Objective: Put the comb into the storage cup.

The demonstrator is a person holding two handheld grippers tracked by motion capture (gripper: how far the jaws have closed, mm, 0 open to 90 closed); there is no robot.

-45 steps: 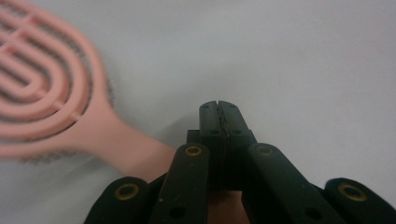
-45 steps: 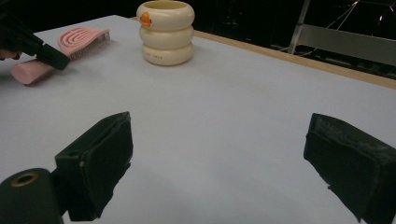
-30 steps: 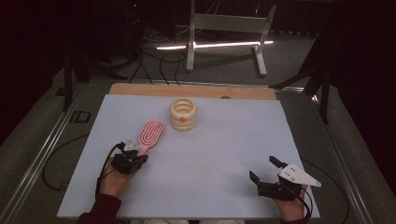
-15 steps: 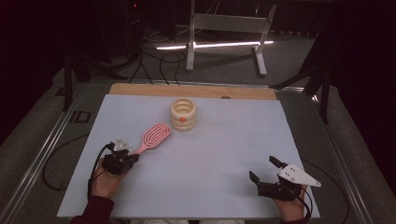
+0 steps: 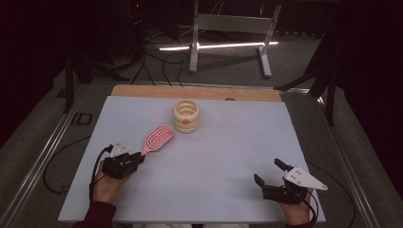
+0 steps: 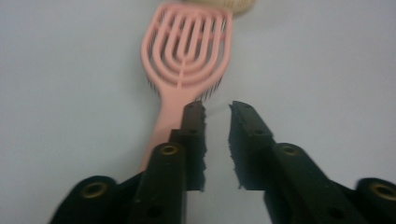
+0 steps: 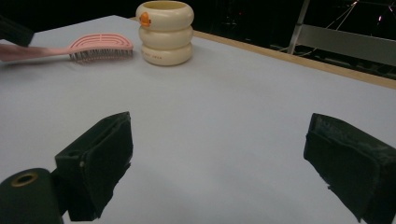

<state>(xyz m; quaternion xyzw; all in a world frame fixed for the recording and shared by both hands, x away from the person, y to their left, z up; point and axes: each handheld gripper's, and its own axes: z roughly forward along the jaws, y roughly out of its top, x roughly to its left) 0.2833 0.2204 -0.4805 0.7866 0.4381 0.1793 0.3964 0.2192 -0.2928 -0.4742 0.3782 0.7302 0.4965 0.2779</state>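
Opening narrowly, left tongs [image 6: 216, 109] release the pink brush [image 6: 187, 60].

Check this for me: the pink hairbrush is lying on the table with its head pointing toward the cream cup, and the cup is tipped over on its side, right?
Not quite. The cream cup stands upright, its opening facing up, as the right gripper view shows. The rest holds: the pink hairbrush lies on the table with its head toward the cup.

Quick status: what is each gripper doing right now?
Left gripper: fingers just opening, pink hairbrush released, its handle beside one finger.
Right gripper: open, empty.
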